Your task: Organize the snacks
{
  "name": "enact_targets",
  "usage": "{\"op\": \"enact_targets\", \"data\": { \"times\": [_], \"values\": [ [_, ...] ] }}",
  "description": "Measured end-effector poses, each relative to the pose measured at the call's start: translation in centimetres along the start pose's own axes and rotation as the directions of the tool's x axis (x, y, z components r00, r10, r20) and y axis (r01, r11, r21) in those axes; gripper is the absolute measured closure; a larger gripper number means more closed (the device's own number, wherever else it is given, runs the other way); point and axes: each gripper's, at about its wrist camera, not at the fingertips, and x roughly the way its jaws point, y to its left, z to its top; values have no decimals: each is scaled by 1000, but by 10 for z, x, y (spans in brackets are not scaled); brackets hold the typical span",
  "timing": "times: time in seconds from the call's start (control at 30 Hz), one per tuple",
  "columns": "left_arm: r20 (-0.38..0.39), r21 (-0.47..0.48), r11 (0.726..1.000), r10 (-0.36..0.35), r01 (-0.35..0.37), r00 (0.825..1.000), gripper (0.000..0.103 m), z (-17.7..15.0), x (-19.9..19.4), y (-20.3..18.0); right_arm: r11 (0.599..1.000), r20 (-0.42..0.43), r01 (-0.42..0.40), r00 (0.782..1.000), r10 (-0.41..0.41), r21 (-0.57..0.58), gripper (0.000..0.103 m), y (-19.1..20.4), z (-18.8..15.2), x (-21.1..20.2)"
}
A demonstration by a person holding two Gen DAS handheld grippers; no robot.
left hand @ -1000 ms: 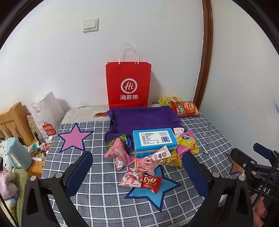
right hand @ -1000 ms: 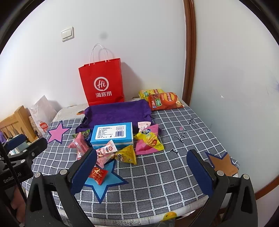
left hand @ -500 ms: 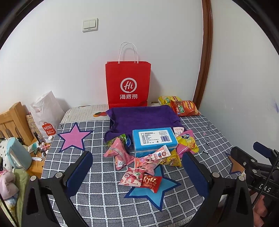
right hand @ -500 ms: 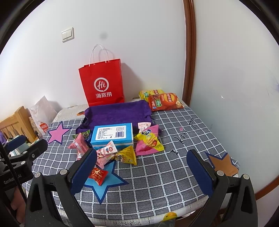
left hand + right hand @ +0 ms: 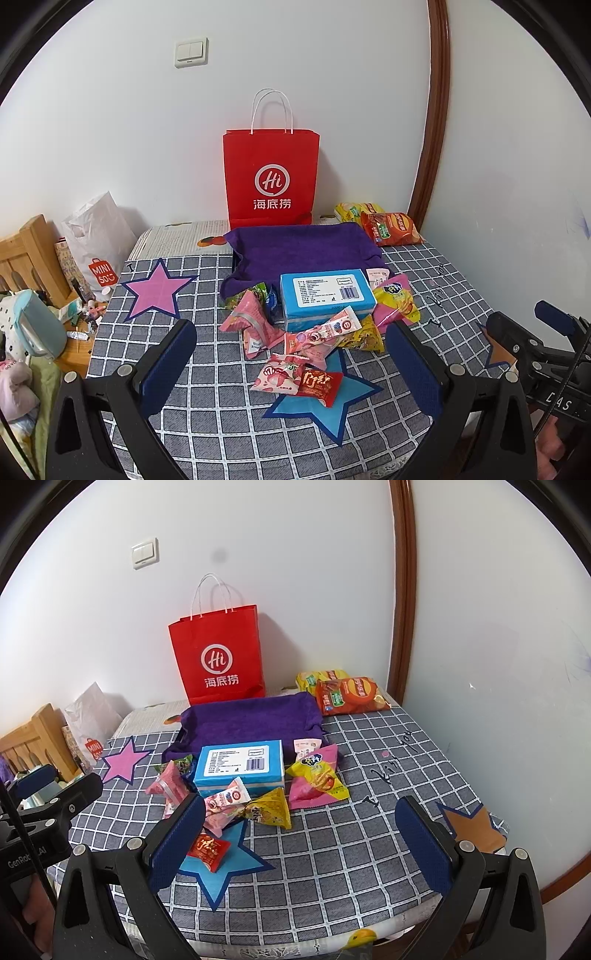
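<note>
here we hold the left gripper (image 5: 291, 363) and the right gripper (image 5: 301, 836) above the counter (image 5: 369, 834), jaws on both spread wide and empty. the snacks (image 5: 314, 332) lie piled mid-frame around a blue box (image 5: 325, 295), before a purple cloth (image 5: 303, 251) and a red bag (image 5: 271, 177).

A light switch (image 5: 189, 51) sits on the white wall; left of the desk (image 5: 207, 373) — a wooden headboard (image 5: 22, 254), a white Miniso bag (image 5: 99, 240), a pale-blue kettle (image 5: 35, 326).
</note>
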Motion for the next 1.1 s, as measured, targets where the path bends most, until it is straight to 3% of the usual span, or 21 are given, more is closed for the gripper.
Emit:
{"op": "enact_targets", "data": {
  "times": [1.1],
  "values": [
    [3,2,1000,-3,3,1000,1,1,-2,-3,1000,15,-5,1000,6,-6,1,3,0,-4]
  ]
}}
